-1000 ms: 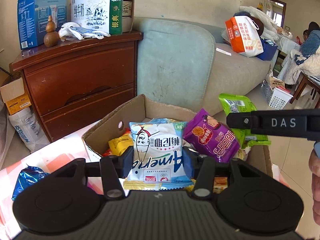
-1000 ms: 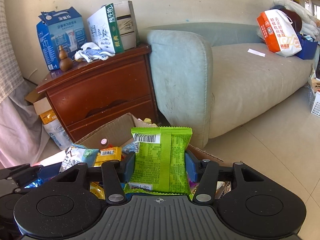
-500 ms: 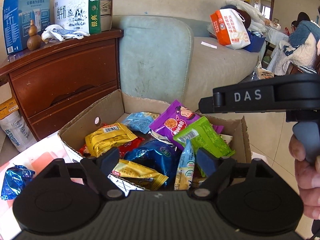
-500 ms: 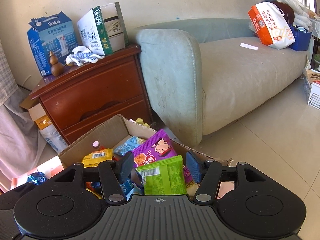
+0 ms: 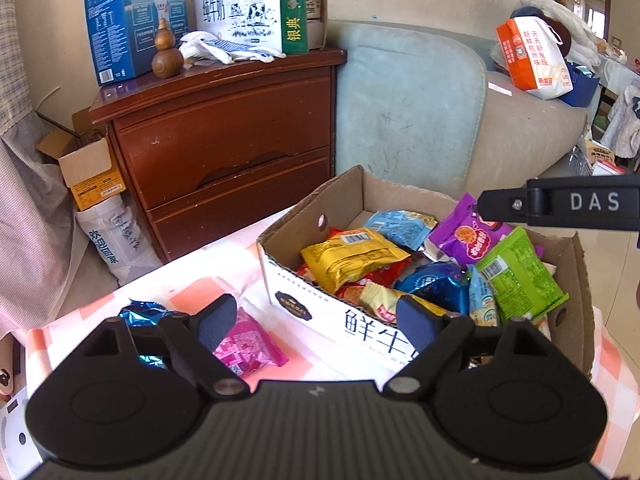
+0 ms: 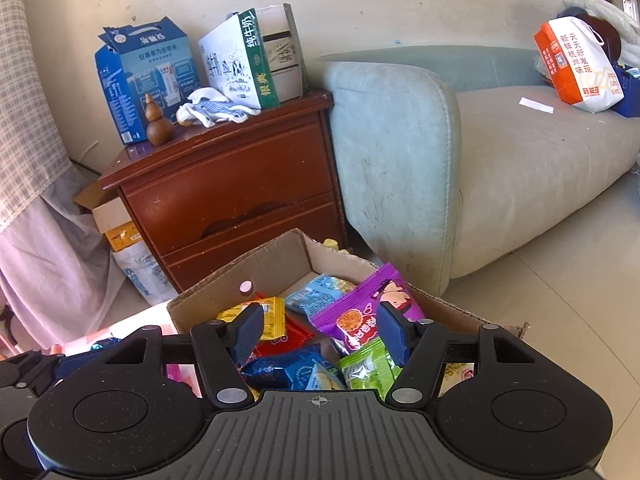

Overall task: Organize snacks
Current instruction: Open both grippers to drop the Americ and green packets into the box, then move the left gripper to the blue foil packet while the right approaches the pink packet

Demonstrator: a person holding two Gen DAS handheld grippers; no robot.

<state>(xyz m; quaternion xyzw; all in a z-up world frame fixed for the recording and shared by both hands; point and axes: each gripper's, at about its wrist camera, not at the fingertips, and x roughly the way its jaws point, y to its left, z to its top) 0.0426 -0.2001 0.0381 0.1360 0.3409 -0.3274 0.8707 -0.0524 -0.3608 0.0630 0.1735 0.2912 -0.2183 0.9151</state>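
Ahead of our left gripper (image 5: pixel 316 320) we find a cardboard box (image 5: pixel 308 304) on a table (image 5: pixel 192 280), snack packets (image 5: pixel 354 258) piled inside it. Two loose packets (image 5: pixel 248 344) lie left of the box, near the left jaw. Behind stands a dresser (image 5: pixel 224 140), with a sofa (image 5: pixel 408 100) to its right.

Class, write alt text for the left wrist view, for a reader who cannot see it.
The left gripper, fingers opening and holding nothing, hovers at the near edge of a cardboard box full of snack packets on a checked tablecloth. A pink packet and a blue packet lie outside the box; the right gripper reaches in from the right.
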